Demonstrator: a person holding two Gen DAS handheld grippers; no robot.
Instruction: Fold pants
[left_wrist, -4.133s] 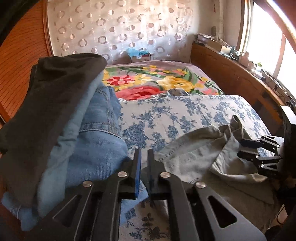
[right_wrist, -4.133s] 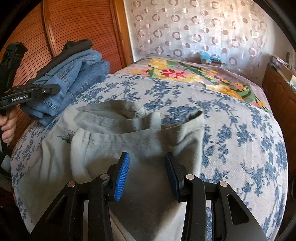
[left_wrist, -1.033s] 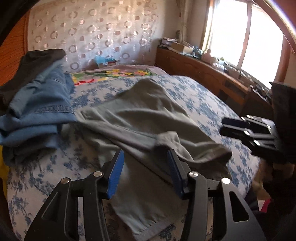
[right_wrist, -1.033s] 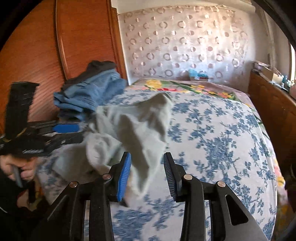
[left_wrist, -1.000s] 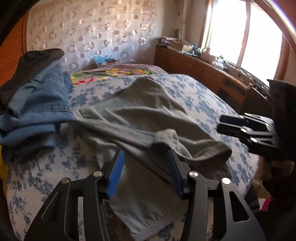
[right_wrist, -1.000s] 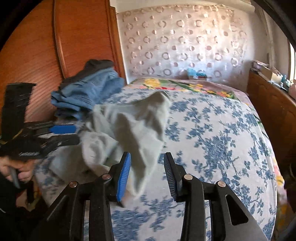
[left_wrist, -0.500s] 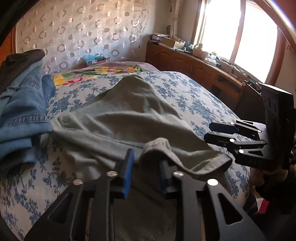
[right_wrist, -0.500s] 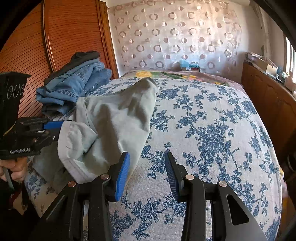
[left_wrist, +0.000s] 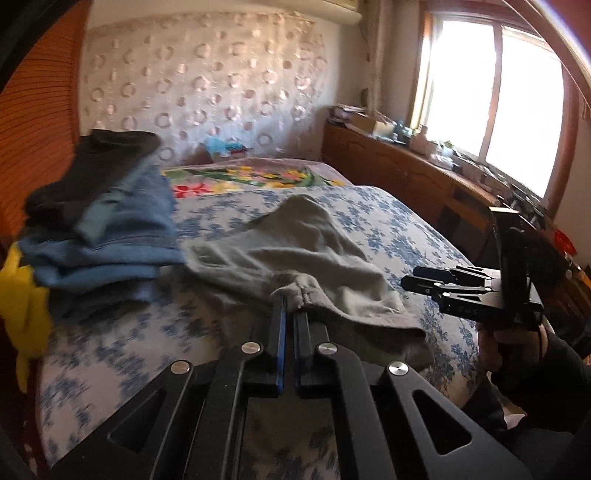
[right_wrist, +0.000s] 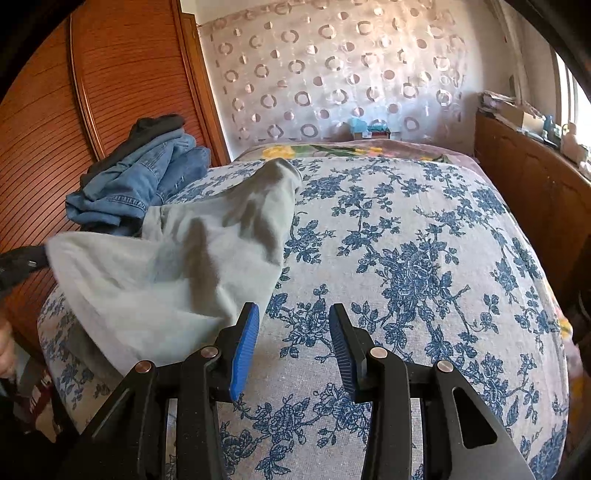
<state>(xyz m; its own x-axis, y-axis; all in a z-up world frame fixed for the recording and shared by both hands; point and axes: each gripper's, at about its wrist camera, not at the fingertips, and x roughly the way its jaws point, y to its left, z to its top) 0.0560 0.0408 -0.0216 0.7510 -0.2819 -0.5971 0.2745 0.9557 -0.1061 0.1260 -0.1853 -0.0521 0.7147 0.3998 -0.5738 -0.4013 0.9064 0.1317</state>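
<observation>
Grey-green pants (left_wrist: 295, 251) lie crumpled on the blue-flowered bedspread (left_wrist: 388, 229). My left gripper (left_wrist: 290, 299) is shut on a bunched edge of the pants and holds it lifted. In the right wrist view the pants (right_wrist: 192, 258) stretch from the far middle of the bed to the left edge, where the left gripper (right_wrist: 22, 262) pinches them. My right gripper (right_wrist: 291, 332) is open and empty, just right of the pants over the bare bedspread (right_wrist: 406, 258). It also shows in the left wrist view (left_wrist: 443, 284), held in a hand.
A stack of folded jeans and dark clothes (left_wrist: 99, 221) sits on the bed's left side, also in the right wrist view (right_wrist: 140, 177). A yellow cloth (left_wrist: 22, 306) hangs at the left. A wooden wardrobe (right_wrist: 74, 110) is left, a cluttered wooden cabinet (left_wrist: 424, 177) under the window right.
My left gripper has shut on the pants' edge and lifted it. My right gripper has drawn off to the right of the pants and stays open.
</observation>
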